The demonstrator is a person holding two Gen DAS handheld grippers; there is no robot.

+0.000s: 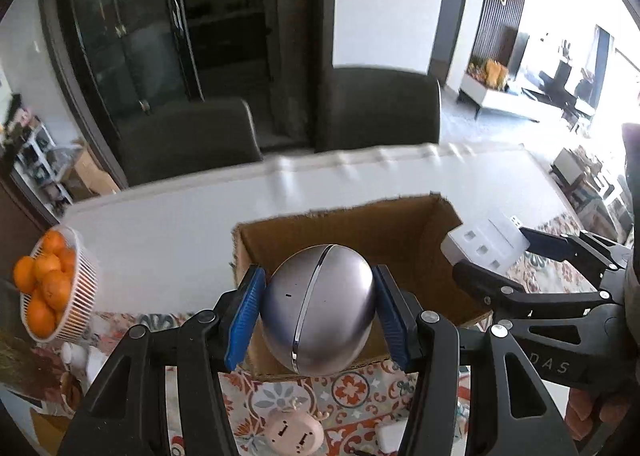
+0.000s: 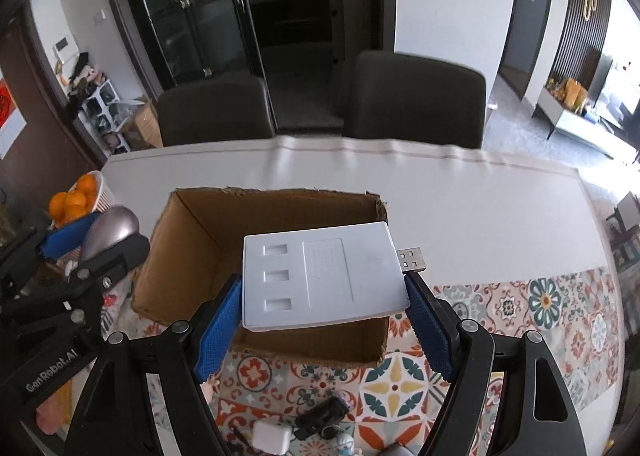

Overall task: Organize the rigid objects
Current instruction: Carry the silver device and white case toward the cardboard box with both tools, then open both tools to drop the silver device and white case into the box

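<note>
My left gripper (image 1: 318, 310) is shut on a silver egg-shaped object (image 1: 318, 308) and holds it above the near wall of an open cardboard box (image 1: 360, 232). My right gripper (image 2: 324, 296) is shut on a flat white USB hub (image 2: 320, 276) with a metal plug, held over the same box (image 2: 208, 224). The right gripper and the hub (image 1: 486, 246) also show at the right of the left wrist view. The egg (image 2: 110, 230) shows at the left of the right wrist view.
A white basket of oranges (image 1: 76, 296) stands at the left on the white table (image 1: 180, 224). A patterned mat (image 2: 520, 316) lies under the box. A pink plug-like object (image 1: 294, 434), a small white block (image 2: 272, 436) and a black item (image 2: 324, 414) lie near me. Two dark chairs (image 2: 416, 96) stand behind the table.
</note>
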